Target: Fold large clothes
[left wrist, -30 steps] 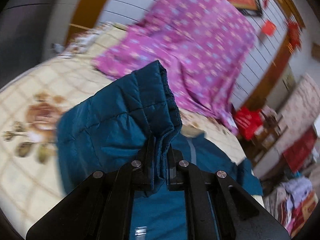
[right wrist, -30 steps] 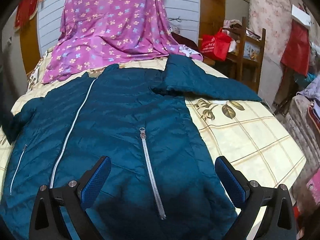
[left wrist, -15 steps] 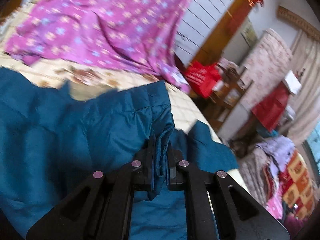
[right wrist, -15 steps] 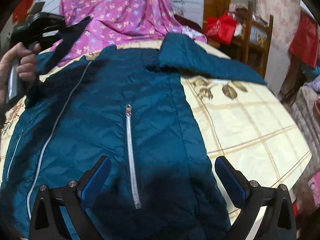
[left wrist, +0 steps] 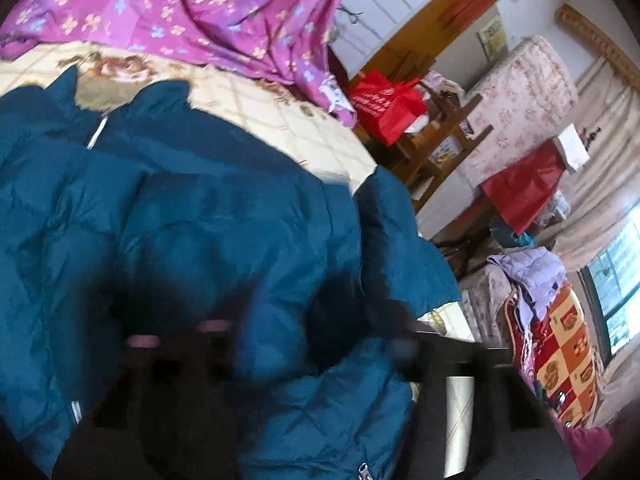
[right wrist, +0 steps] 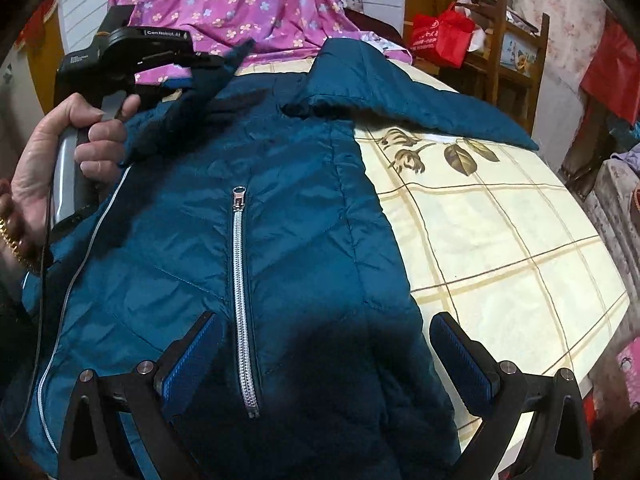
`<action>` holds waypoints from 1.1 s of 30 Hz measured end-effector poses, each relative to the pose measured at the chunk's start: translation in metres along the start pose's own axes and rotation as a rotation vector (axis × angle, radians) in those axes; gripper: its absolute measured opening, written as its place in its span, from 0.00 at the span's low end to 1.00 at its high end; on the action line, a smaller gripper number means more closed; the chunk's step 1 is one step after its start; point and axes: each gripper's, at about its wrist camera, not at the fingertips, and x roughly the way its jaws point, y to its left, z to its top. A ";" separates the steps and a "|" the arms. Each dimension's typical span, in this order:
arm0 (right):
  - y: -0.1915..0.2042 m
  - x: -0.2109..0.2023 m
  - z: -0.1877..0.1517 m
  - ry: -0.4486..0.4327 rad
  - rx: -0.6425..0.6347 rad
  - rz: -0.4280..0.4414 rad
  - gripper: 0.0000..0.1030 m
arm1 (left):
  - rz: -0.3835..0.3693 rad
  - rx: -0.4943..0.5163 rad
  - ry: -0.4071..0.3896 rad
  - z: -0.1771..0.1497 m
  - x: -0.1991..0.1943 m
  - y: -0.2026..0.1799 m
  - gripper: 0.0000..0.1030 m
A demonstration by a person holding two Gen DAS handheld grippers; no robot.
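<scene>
A teal quilted jacket point(right wrist: 280, 208) lies front up on the bed, with a silver pocket zipper point(right wrist: 242, 300) and a long front zipper. Its right sleeve point(right wrist: 420, 108) stretches toward the bed's far right edge. My right gripper point(right wrist: 326, 354) is open and empty, low over the jacket's hem. My left gripper point(right wrist: 224, 64), held in a hand, is shut on the jacket's left sleeve point(right wrist: 192, 100) and holds it over the chest. In the left wrist view the jacket point(left wrist: 200, 220) fills the frame and the fingers are blurred dark shapes.
The cream checked bedspread point(right wrist: 500, 248) shows to the right of the jacket. A purple flowered sheet point(right wrist: 224, 0) hangs at the bed's head. A wooden chair with a red bag point(right wrist: 440, 36) stands beyond the bed's right edge.
My left gripper has carried the sleeve rightward across the jacket's chest. My right gripper has moved slightly closer over the hem and stays open.
</scene>
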 end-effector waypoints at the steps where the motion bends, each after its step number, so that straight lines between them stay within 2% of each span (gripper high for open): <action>1: 0.000 0.000 0.000 -0.001 0.000 -0.003 1.00 | 0.017 -0.018 -0.002 -0.002 -0.003 0.002 0.78; 4: 0.001 0.001 0.001 -0.003 0.003 -0.023 1.00 | 0.047 -0.063 0.022 -0.011 -0.015 0.011 0.78; 8: -0.001 -0.007 0.002 -0.034 0.033 -0.040 1.00 | 0.119 -0.079 0.017 -0.029 -0.053 0.029 0.78; 11: 0.003 -0.019 0.004 -0.087 0.051 -0.048 1.00 | 0.191 -0.098 -0.002 -0.046 -0.101 0.048 0.78; 15: 0.016 -0.033 0.009 -0.164 0.063 -0.041 1.00 | 0.305 -0.178 -0.052 -0.075 -0.182 0.084 0.78; 21: 0.042 -0.033 0.015 -0.187 0.080 -0.016 1.00 | 0.399 -0.261 -0.136 -0.098 -0.271 0.115 0.78; 26: 0.056 -0.035 0.017 -0.202 0.021 -0.037 1.00 | 0.444 -0.267 -0.176 -0.091 -0.292 0.127 0.78; 31: 0.048 -0.035 0.019 -0.185 0.056 -0.031 1.00 | 0.528 -0.214 -0.184 -0.075 -0.273 0.148 0.78; 33: 0.047 -0.041 0.022 -0.207 0.049 -0.012 1.00 | 0.571 -0.193 -0.184 -0.067 -0.263 0.159 0.78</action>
